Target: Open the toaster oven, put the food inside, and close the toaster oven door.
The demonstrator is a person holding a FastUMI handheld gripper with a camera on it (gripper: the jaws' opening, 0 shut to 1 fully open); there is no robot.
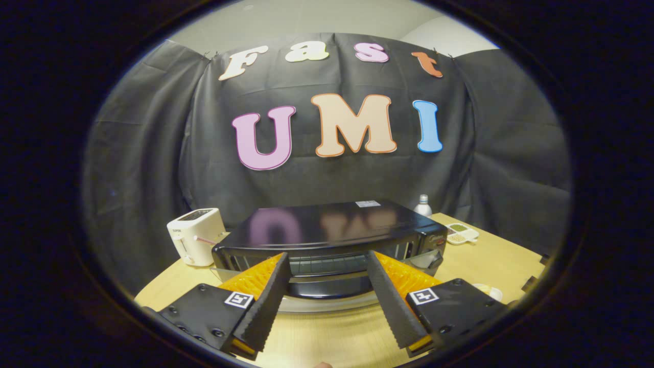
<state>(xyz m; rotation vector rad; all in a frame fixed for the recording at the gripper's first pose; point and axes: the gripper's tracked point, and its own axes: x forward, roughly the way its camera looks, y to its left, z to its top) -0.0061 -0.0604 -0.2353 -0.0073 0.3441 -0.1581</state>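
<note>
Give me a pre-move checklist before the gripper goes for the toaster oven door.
1. Gripper jaws open, nothing held: ok.
2. Toaster oven straight ahead, its front facing the jaws: ok.
3. Oven door state: it seems to hang open between the jaws, cannot tell for sure.
4. Door handle position: cannot tell.
5. White toaster stands apart beside the oven, out of the way: ok.
6. Food to load: cannot tell which item it is.
</note>
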